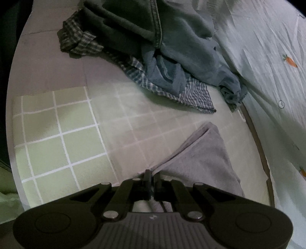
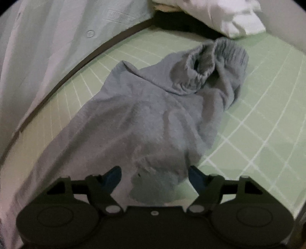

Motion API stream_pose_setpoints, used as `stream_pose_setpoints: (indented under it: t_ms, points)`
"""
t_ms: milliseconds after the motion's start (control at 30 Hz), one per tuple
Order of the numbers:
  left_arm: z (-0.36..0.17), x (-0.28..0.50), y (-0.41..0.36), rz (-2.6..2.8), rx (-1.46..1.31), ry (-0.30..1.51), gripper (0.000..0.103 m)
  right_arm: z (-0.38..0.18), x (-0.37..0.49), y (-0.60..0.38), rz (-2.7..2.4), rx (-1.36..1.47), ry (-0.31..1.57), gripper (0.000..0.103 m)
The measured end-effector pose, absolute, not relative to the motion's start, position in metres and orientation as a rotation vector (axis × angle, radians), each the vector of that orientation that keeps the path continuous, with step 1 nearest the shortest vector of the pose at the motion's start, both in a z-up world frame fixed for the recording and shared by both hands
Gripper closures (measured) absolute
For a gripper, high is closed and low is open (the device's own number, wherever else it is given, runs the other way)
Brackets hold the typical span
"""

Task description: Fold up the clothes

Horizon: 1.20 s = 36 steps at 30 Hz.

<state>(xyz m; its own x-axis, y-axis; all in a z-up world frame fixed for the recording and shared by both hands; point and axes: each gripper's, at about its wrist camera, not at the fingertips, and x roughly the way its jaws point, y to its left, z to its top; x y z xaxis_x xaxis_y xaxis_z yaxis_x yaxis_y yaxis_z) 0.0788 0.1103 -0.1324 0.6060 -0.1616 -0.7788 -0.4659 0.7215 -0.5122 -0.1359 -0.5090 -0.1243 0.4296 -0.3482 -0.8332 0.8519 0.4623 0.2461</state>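
Left wrist view: the left gripper [image 1: 152,179] has its fingers pinched tight on the folded edge of a soft grey fleece garment [image 1: 202,159], which lies on a pale green sheet with a white grid pattern [image 1: 63,134]. Beyond the grey garment, farther up the green sheet, sits a loose heap of dark blue-grey fleece clothing [image 1: 172,47] with a blue-and-white checked cloth [image 1: 193,95] poking out beneath it. To the right of the sheet, past a dark brown border strip, lies a pale mint bedcover printed with small orange carrots [image 1: 267,67].

Right wrist view: the right gripper [image 2: 155,175] hovers over the near end of the grey garment [image 2: 145,115], fingers wide apart with blue pads [image 2: 111,176] showing; cloth lies between them, but the pads do not press on it. The garment stretches away across the green sheet [image 2: 258,118], its gathered elastic opening [image 2: 206,67] at the far end. A white crumpled cloth [image 2: 220,17] rests beyond that opening.
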Motion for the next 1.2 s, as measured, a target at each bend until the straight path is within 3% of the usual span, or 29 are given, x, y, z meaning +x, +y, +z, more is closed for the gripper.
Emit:
stream_pose_setpoints:
  t_ms: [233,600,1000,1200]
  points:
    - [-0.134,0.075,0.107,0.191,-0.753,0.936,0.101,-0.122,-0.131,-0.473,-0.785,0.460,0.912,0.021]
    - [-0.134,0.073,0.108,0.187,-0.751,0.942,0.101,-0.132,-0.129,-0.457,-0.752,0.311,0.990,0.020]
    - [-0.127,0.078,0.101,0.203,-0.667,0.929,0.101,-0.131,-0.129,-0.496,-0.915,0.186,0.938,0.018]
    - [-0.108,0.079,0.099,0.205,-0.620,0.870,0.102,-0.098,-0.159,-0.495,-1.000,0.123,0.793,0.016]
